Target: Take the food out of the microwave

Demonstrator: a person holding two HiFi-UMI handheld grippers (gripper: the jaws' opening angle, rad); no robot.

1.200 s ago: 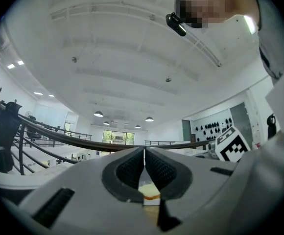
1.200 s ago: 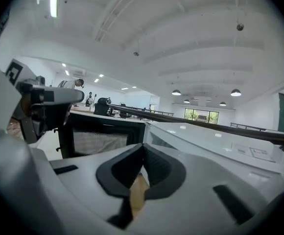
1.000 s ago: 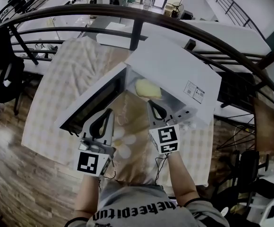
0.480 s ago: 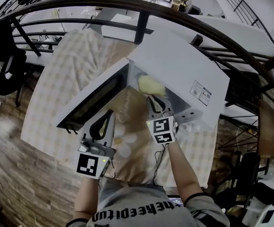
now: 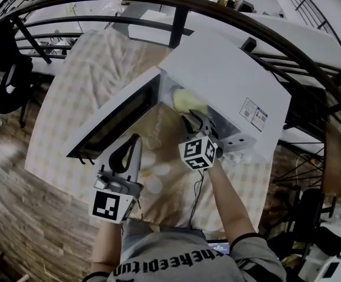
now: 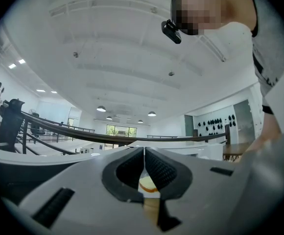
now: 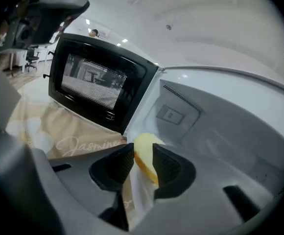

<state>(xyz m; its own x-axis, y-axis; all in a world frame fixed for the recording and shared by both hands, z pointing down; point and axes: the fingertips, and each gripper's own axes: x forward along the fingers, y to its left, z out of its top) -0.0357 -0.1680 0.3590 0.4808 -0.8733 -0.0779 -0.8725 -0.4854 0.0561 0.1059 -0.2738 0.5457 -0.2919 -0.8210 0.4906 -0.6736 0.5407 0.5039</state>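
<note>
My left gripper hangs over the table's near edge, its fingers pressed together with nothing between them. Just right of it and farther in, my right gripper is at the mouth of the microwave. Its fingers are only narrowly parted. The pale yellow food shows in that gap at the tips, and I can't tell whether the pads touch it. The food sits inside the microwave, close to the opening. The microwave stands along the right edge, with its door open toward the left edge.
</note>
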